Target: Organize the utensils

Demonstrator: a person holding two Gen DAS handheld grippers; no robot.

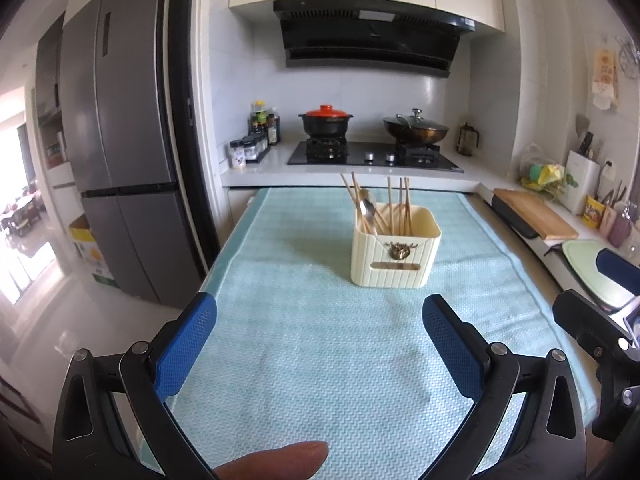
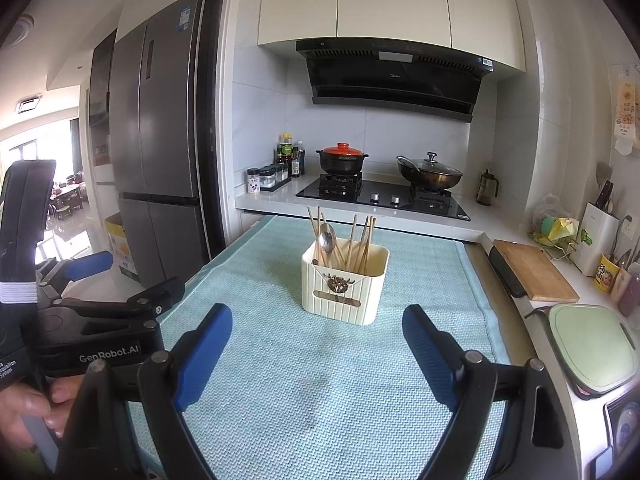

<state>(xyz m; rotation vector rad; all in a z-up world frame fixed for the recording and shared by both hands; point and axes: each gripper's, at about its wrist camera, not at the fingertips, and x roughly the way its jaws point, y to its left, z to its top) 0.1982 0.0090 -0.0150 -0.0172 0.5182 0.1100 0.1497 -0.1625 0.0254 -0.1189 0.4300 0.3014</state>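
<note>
A cream ribbed utensil holder [image 1: 394, 254] [image 2: 343, 286] stands upright on a light blue mat [image 1: 320, 340] [image 2: 312, 380]. Several wooden chopsticks [image 1: 402, 204] [image 2: 362, 242] and a metal spoon [image 1: 366, 208] [image 2: 328, 238] stick out of it. My left gripper [image 1: 320, 308] hovers over the near part of the mat, open, nothing between its blue pads. My right gripper [image 2: 318, 318] is likewise open and empty, a little short of the holder. Each gripper shows at the edge of the other's view. A fingertip [image 1: 276, 460] shows at the bottom of the left wrist view.
Behind the mat is a counter with a hob [image 1: 372, 156], a red-lidded pot [image 1: 326, 118] and a lidded wok [image 1: 416, 126]. Spice jars [image 1: 250, 148] stand left of it. A wooden board [image 2: 534, 270] and a green lid [image 2: 588, 344] lie on the right. A grey fridge [image 1: 128, 140] rises at the left.
</note>
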